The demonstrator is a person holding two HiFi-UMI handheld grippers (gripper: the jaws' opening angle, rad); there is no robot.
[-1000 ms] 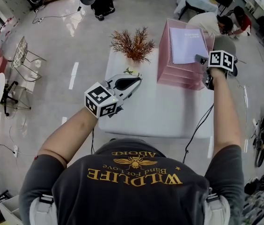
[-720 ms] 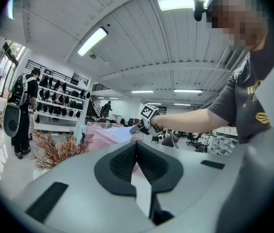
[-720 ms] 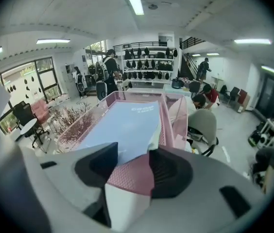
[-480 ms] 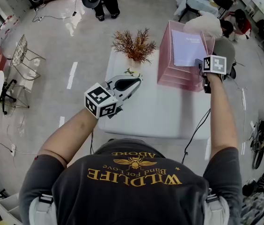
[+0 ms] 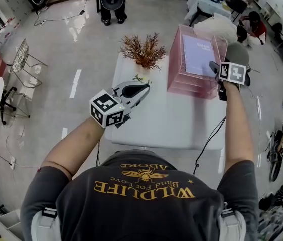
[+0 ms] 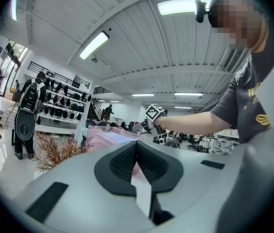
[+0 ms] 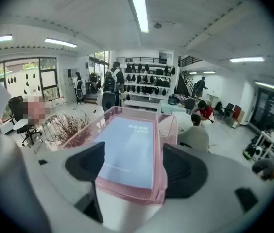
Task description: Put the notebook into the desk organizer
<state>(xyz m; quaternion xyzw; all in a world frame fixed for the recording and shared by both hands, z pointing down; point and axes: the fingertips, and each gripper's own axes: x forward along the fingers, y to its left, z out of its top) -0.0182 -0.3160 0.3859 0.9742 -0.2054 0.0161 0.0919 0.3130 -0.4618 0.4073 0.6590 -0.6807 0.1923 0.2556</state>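
The grey plastic left gripper hovers over the smooth white rectangular table, its ribbed black pads pressed together on nothing. Beyond it, the right gripper is opening its jaws, and the pads are clear of the flat lilac paper notebook. The notebook lies in the top tray of the translucent pink plastic stacked desk organizer. A second ago those jaws were narrower, at the notebook's near corner.
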